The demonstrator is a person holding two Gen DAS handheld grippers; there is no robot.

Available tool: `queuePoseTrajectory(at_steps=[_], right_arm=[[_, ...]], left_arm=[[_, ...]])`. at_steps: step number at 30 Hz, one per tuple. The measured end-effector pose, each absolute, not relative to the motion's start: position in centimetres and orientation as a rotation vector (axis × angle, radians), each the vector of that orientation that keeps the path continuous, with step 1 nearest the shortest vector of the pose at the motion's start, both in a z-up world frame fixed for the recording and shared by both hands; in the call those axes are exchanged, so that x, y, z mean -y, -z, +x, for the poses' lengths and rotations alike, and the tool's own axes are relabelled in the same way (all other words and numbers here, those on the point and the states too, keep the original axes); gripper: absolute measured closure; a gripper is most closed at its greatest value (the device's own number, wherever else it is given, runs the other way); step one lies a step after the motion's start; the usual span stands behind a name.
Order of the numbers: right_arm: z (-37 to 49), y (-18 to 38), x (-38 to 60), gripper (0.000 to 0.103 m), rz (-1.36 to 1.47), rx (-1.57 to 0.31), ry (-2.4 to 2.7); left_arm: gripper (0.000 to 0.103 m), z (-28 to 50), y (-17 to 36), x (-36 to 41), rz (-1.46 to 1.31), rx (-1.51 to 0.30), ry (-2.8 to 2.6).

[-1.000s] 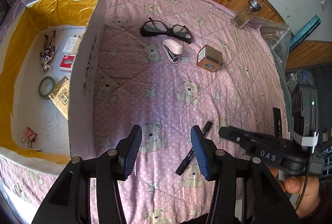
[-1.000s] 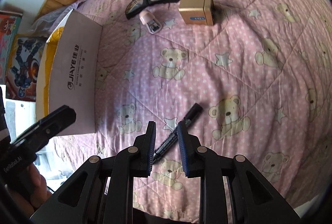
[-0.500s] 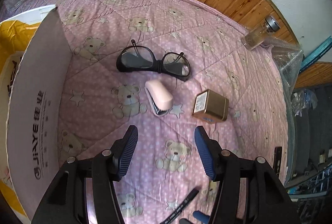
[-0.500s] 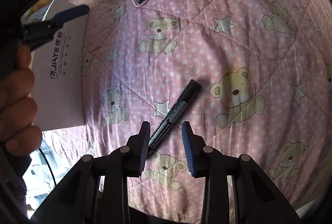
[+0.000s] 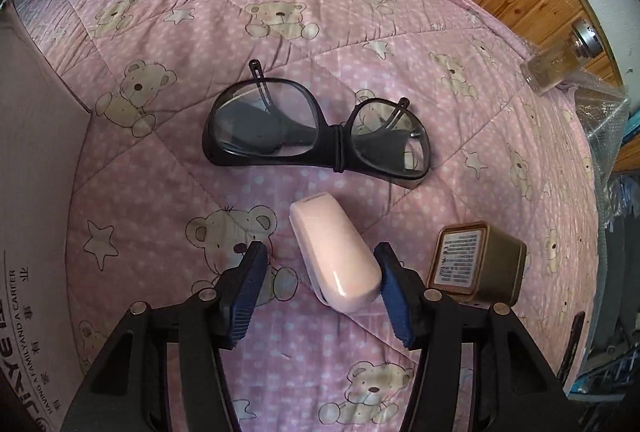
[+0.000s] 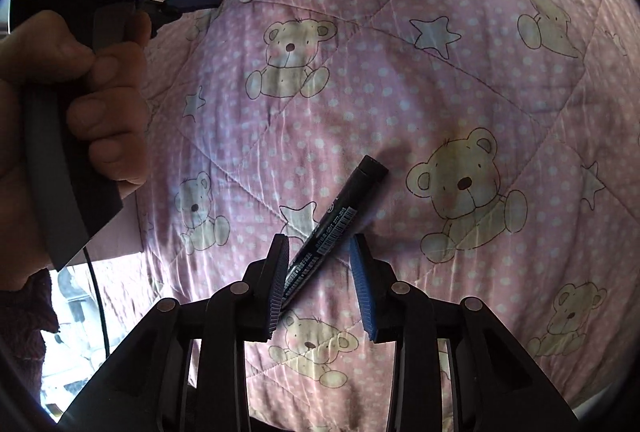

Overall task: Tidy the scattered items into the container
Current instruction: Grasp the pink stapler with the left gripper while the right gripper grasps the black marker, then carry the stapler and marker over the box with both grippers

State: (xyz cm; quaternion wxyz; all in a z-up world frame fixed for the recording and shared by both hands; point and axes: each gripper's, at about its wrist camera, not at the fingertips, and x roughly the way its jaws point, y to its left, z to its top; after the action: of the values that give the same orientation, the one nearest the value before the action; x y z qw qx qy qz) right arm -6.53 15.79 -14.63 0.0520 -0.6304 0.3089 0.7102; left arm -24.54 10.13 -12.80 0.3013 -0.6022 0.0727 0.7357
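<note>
Left gripper (image 5: 320, 288) hanging open, straddling pink stapler (image 5: 334, 252); stapler sitting between the pads, hugging the right pad (image 5: 394, 292), long axis running roughly along the fingers, away from camera. Right gripper (image 6: 320, 280) also gaping, bracketing black marker (image 6: 332, 232) lying diagonally on pink quilt (image 6: 460, 80), near end touching the left pad (image 6: 278, 280), cap end pointing up-right. Probably needing a wrist twist before closing. Box wall (image 5: 36, 232) standing left of stapler.

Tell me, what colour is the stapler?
Pale pink stapler, clearest in the left wrist view.
</note>
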Motion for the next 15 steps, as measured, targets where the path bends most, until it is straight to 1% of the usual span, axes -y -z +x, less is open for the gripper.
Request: queuePoseTrajectory(at_steps=[1, 3, 4, 6, 8, 10, 15], right_arm=[[-6.6, 14.6, -15.8, 0.071, -1.912, -0.937, -2.161], [-6.7, 14.6, -15.6, 0.078, -1.904, -0.911, -2.169], [-6.7, 14.6, -15.5, 0.079, -1.895, -0.909, -2.174], [-6.5, 14.7, -15.8, 0.084, -1.869, -0.94, -2.173], [-6.1, 14.7, -16.4, 0.089, -1.834, -1.015, -2.169], [-5.8, 14.5, -16.8, 0.089, -1.808, -1.055, -2.172], [-5.9, 13.0, -16.8, 0.089, -1.781, -1.014, -2.223]], left_arm=[[0.055, -24.4, 12.8, -10.2, -1.567, -0.217, -1.967], [0.07, -24.0, 12.8, -10.5, -1.509, -0.291, -1.975], [0.074, -23.9, 12.8, -10.5, -1.487, -0.322, -1.984], [0.076, -23.8, 12.8, -10.2, -1.468, -0.327, -1.981], [0.076, -23.8, 12.6, -9.7, -1.458, -0.328, -1.986], [0.076, -23.7, 12.4, -8.9, -1.464, -0.308, -1.98], [0.076, -23.3, 11.7, -7.2, -1.485, -0.262, -1.949]])
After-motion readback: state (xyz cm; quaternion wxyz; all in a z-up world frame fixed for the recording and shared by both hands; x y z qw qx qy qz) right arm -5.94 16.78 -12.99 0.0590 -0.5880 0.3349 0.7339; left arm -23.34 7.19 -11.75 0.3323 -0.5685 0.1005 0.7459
